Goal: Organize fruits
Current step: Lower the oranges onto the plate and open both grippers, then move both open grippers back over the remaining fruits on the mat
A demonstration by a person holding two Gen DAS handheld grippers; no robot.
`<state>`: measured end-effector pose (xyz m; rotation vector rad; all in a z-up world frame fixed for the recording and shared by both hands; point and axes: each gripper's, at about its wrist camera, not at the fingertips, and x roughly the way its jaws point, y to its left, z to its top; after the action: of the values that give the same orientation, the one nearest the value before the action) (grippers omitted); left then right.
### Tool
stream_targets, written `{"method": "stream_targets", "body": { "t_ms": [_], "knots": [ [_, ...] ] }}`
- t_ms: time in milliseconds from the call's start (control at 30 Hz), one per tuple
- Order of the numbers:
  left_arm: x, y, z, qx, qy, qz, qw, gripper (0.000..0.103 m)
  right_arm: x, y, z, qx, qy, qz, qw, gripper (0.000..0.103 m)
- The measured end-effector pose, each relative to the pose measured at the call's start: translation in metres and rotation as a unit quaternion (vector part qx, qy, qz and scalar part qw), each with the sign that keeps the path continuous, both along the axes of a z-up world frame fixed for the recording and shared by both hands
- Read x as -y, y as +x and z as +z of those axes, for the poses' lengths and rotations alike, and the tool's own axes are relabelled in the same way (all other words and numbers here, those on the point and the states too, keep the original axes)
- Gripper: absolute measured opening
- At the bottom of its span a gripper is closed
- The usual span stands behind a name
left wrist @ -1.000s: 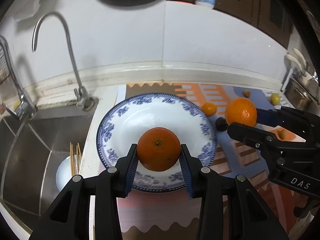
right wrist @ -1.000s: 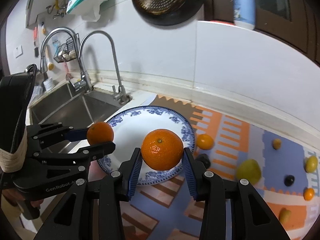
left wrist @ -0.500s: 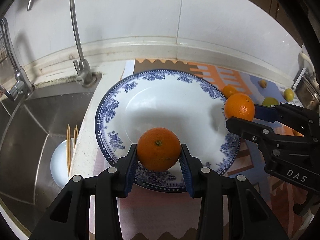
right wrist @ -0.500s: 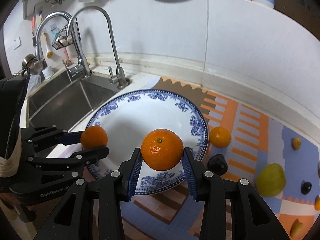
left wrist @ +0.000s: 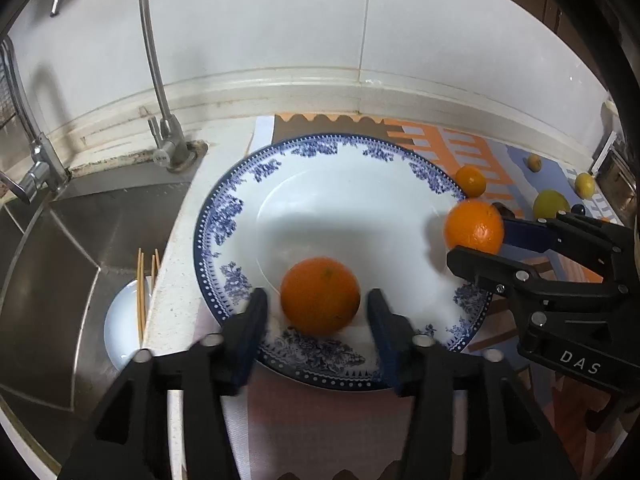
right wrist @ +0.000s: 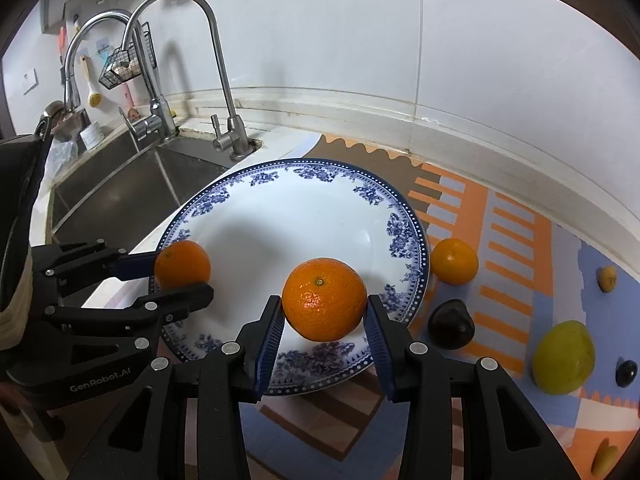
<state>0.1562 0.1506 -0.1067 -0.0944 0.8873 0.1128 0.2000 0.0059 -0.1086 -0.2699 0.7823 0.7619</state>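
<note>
On the plate (left wrist: pixel 400 216): one orange (left wrist: pixel 320 295), blurred, contact unclear.
Left gripper (left wrist: pixel 318 316): fingers spread, gaps both sides of it.
Right gripper (right wrist: pixel 325 330): clamps second orange (right wrist: pixel 324 298) above the rim.

A steel sink basin (left wrist: pixel 72 264) lay left of the counter, holding a small white dish (left wrist: pixel 124 332) with wooden chopsticks (left wrist: pixel 141 292) across it. Two curved chrome faucets (right wrist: pixel 216 64) rose behind it. A black wire basket (right wrist: pixel 120 66) hung on the white tiled wall (right wrist: pixel 360 40).
</note>
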Motion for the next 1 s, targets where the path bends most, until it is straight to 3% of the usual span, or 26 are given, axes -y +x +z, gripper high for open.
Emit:
{"method": "stream_targets", "body": {
  "t_ms": [33,100,367,867,1000],
  "knots": [
    [0.001,-0.001,0.003,0.004,0.003,0.0,1.0,0.059,0.001,-0.001,0.0,0.0,0.001,-0.002,1.0,0.044],
    [0.002,-0.004,0.008,0.012,0.011,0.001,0.9999,0.06,0.006,-0.004,0.006,0.012,0.01,-0.011,1.0,0.059],
    [0.015,-0.02,0.036,0.049,0.017,-0.004,0.9987,0.07,0.026,-0.024,0.039,0.063,0.022,-0.043,0.997,0.059],
    [0.078,-0.036,0.08,0.122,0.021,-0.084,0.9887,0.083,0.104,-0.058,0.09,0.094,0.067,-0.137,0.984,0.059],
    [0.094,-0.035,0.085,0.137,0.024,-0.103,0.9849,0.085,0.125,-0.064,0.095,0.097,0.076,-0.17,0.978,0.066]
  ]
}}
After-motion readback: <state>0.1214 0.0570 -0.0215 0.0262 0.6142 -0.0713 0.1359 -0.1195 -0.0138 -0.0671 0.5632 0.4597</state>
